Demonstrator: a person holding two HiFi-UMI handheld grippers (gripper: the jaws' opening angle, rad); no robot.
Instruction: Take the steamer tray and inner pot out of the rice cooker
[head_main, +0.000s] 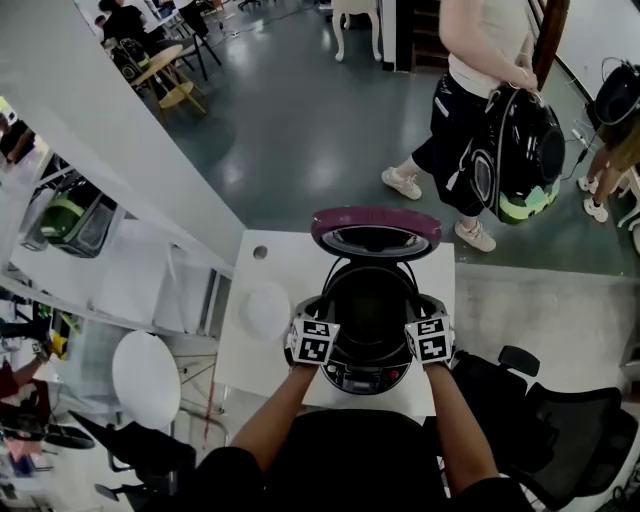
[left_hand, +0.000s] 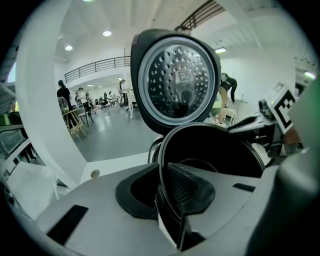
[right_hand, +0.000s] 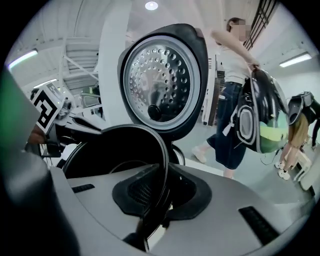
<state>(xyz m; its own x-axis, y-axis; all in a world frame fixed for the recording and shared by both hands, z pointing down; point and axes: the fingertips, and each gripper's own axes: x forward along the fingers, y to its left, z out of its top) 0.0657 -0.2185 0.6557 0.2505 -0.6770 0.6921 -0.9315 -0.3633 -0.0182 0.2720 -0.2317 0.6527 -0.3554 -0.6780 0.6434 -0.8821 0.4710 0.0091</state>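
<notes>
Nearest, my left gripper (left_hand: 163, 194) and right gripper (right_hand: 161, 194), jaws nearly closed, pinch opposite rims of the inner pot (head_main: 370, 298). It stands upright in the rice cooker (head_main: 368, 379), mouth up.

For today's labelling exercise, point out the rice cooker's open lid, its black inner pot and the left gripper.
Rice cooker's open round lid (left_hand: 175, 80): left gripper view, perforated metal plate.
Black round inner pot (head_main: 370, 300): head view, dark interior.
Left gripper (left_hand: 164, 192): left gripper view, between fingertips on pot rim.
</notes>
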